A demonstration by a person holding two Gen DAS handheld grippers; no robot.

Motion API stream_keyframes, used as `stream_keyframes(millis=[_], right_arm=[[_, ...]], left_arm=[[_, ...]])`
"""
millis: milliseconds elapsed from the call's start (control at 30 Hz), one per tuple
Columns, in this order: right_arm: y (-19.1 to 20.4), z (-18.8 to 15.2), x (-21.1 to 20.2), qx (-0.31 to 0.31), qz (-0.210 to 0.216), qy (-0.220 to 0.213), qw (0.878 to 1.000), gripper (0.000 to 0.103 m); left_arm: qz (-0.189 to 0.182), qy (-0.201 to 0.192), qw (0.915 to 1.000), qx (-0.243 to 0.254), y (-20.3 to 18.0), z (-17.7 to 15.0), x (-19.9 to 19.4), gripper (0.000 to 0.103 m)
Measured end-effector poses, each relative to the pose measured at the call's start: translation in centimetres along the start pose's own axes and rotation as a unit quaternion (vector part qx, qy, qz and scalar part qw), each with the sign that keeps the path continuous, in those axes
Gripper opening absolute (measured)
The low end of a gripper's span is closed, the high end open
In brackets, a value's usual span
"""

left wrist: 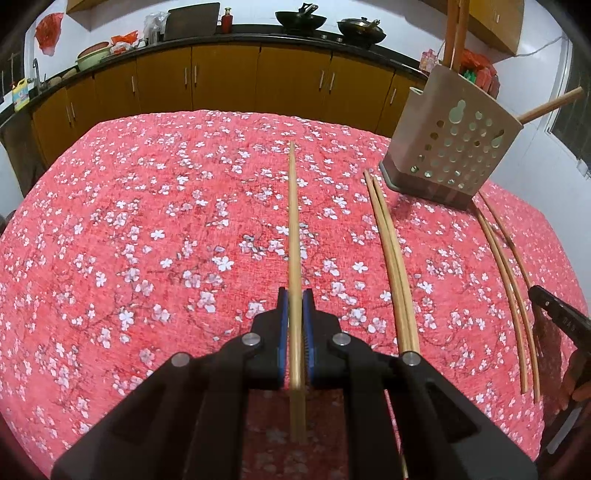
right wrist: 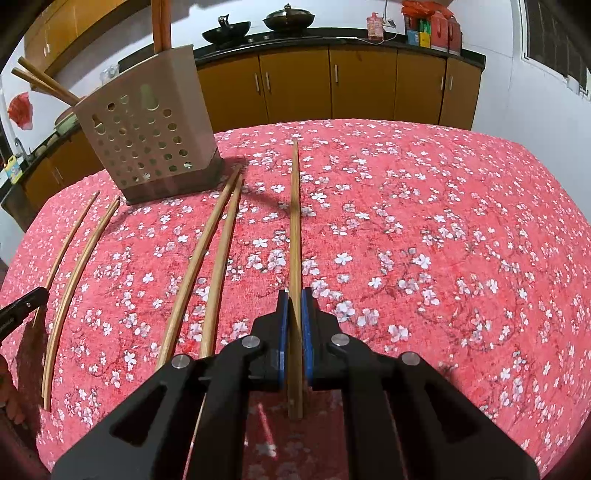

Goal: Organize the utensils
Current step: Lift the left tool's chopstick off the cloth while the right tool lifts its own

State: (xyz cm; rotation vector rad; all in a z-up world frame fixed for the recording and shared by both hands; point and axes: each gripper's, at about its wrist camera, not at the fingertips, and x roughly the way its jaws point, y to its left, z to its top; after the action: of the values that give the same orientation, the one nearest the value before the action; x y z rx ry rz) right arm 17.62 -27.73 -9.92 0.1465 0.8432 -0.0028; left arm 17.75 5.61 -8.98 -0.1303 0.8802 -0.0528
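The left gripper is clenched on a chopstick, which lies along the line of the fingers and points away over the red floral tablecloth. The blue pads press it from both sides, and its rear end projects back between the black linkage arms.

The right gripper is likewise clenched on a second chopstick, seated between its blue pads and pointing forward over the same cloth.

The utensil holder stands at the far side of the table. It is a beige perforated caddy on a darker base, and it appears tilted in both views (fisheye distortion may account for this). Several chopsticks stand in it, some upright and at least one leaning out over the rim.

Loose chopsticks on the cloth:
- In the left wrist view, a touching pair lies just right of the held stick, with its far tips near the holder base.
- Further right, three more sticks lie near the table edge; two run close together and the third lies slightly apart.

Background: yellow cabinets under a dark counter carrying two woks.
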Motion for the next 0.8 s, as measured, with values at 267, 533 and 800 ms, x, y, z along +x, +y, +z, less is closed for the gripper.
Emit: stream_keyframes(millis=[267,533,800], right_arm=[[0.0,0.0,0.0,-0.001,-0.001,0.000,1.000,0.008],[0.1,-0.2,-0.2,-0.003,-0.003,0.000,1.000,0.008],[0.1,-0.2,-0.6,-0.002,-0.003,-0.004,1.000,0.008]], left_arm=[[0.000,0.000,1.0000,-0.001,0.0,-0.1,-0.1,0.010],[0.027,0.002,0.9992,0.029,-1.0,-0.7,-0.5,0.010],[0.031,0.006,0.9987,0.040,-1.3,-0.7,-0.6,0.009]])
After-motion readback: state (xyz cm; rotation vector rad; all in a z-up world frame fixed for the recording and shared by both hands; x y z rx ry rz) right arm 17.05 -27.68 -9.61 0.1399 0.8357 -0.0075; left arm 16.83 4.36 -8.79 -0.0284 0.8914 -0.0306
